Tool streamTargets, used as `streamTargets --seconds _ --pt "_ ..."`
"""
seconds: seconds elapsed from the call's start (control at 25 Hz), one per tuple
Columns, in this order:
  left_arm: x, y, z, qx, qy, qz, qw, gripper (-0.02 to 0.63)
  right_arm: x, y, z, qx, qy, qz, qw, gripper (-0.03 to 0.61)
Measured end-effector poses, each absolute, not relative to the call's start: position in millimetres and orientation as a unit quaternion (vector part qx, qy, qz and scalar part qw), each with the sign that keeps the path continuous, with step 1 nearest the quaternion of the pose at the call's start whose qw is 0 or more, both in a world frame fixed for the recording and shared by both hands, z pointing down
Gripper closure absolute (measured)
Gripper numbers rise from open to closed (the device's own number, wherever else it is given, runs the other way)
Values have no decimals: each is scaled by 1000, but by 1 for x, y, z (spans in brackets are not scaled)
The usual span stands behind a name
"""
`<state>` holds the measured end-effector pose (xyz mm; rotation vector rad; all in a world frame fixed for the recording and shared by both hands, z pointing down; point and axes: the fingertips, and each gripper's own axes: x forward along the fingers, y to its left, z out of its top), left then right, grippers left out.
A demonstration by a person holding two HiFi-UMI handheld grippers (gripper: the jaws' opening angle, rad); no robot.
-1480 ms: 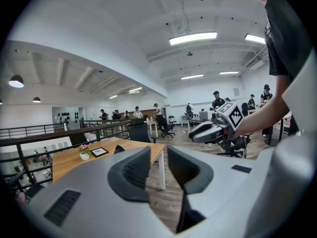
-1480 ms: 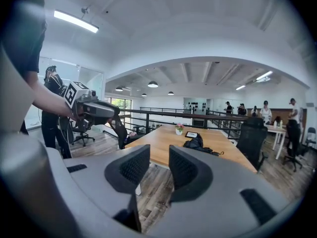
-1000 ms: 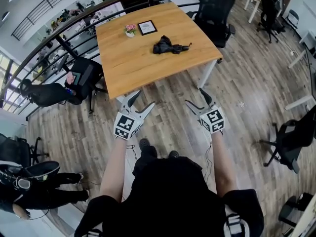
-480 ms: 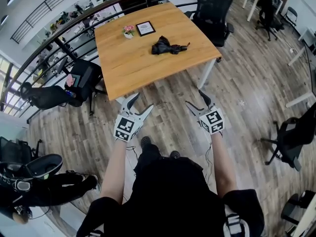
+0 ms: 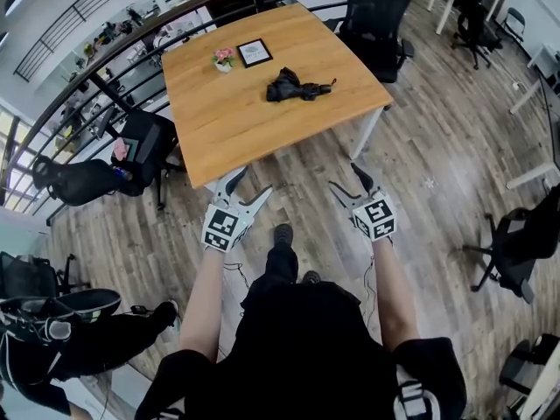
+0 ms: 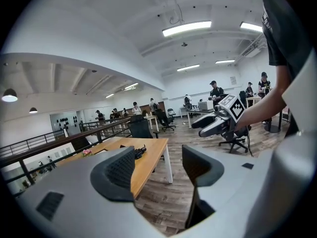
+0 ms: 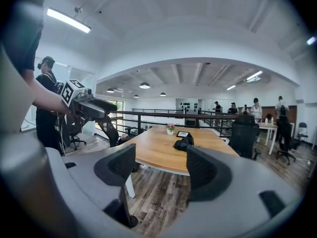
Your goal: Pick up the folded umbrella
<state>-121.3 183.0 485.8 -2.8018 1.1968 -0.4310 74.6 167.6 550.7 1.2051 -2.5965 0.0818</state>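
Folded umbrella (image 5: 297, 87) is noted on the wooden table (image 5: 227, 134), well ahead of both grippers, long axis crosswise, handle rightward. Left gripper (image 5: 252, 184) is held wide, empty. Right gripper (image 5: 344, 177), jaws just eased slightly inward, is likewise wide, empty, and nearer the handle.

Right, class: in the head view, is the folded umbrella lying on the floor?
No, the folded umbrella lies on top of the wooden table, near its far end.
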Motion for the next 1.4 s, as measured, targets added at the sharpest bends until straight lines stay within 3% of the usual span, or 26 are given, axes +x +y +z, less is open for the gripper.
streamTargets --seconds 1.4 --pt "-158 -60 517 -947 290 -136 21 311 16 -33 569 484 -856 72 167 264"
